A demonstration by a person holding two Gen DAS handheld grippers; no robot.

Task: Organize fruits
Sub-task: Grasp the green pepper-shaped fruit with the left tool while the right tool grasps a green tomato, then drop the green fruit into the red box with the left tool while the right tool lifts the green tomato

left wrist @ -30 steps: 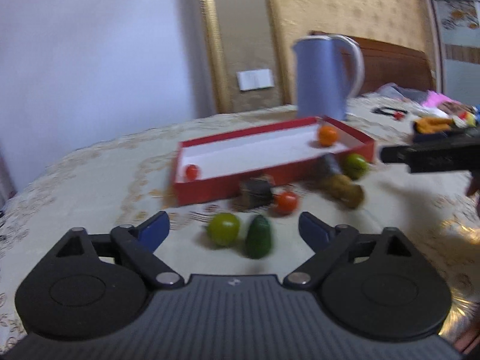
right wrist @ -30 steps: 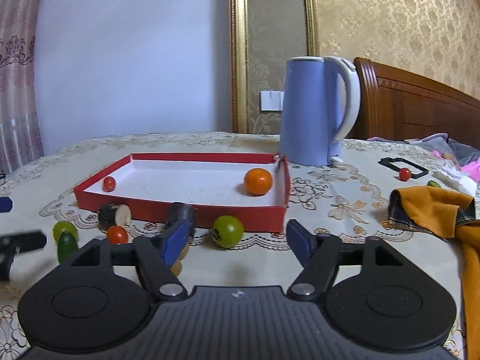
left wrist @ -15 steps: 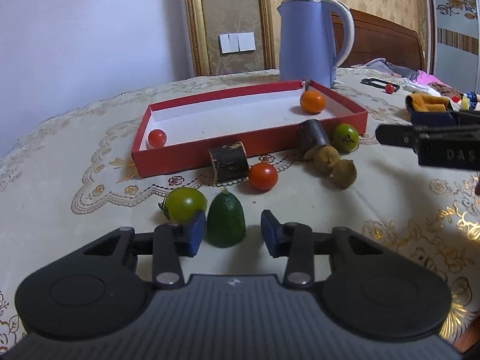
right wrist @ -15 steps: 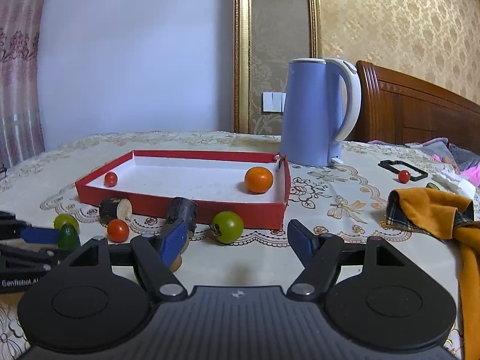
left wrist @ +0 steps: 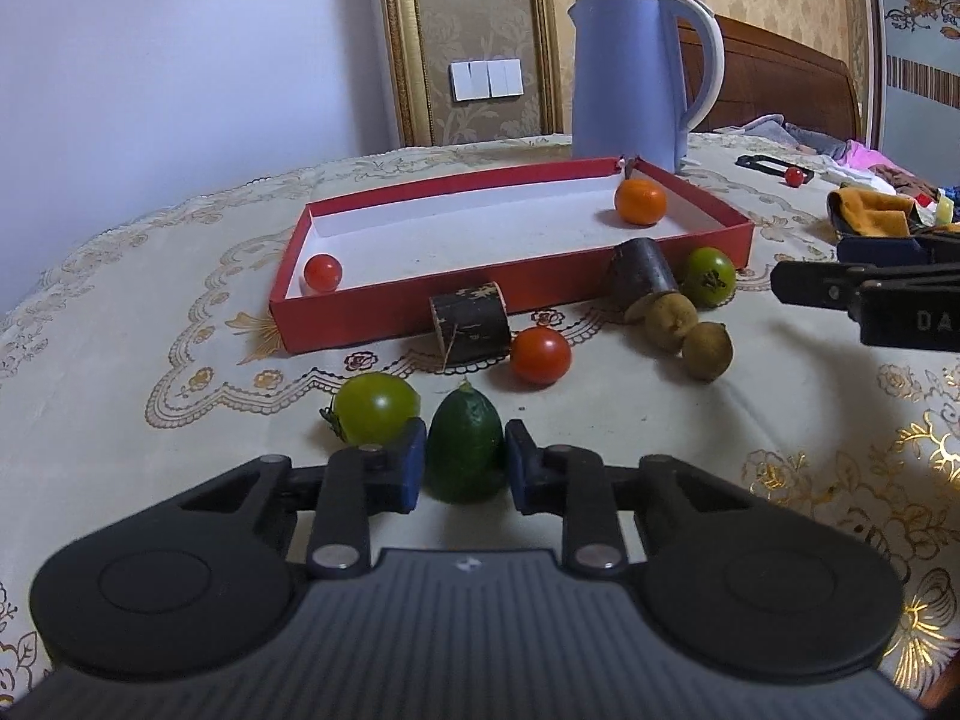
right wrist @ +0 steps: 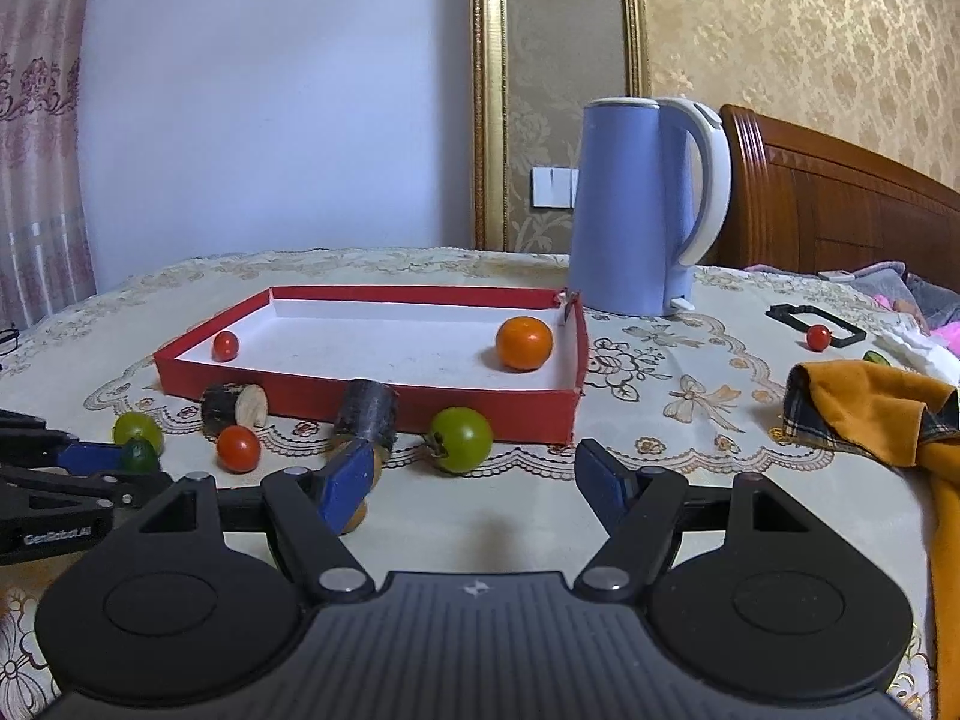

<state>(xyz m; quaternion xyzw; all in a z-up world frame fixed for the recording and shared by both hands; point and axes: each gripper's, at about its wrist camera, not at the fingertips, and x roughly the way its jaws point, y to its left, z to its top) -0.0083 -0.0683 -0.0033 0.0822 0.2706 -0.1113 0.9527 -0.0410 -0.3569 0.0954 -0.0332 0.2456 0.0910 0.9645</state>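
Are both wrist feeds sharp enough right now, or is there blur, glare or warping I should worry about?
Left wrist: sharp, fisheye bends the red tray; gold tablecloth embroidery glints. Right wrist: sharp, soft even light, kettle leans from distortion.

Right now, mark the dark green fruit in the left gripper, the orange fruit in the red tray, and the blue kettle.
dark green fruit (left wrist: pixel 467 447): left wrist view, middle of its skin.
orange fruit (right wrist: pixel 524 342): right wrist view, centre of its front.
blue kettle (right wrist: pixel 624 204): right wrist view, middle of its body.
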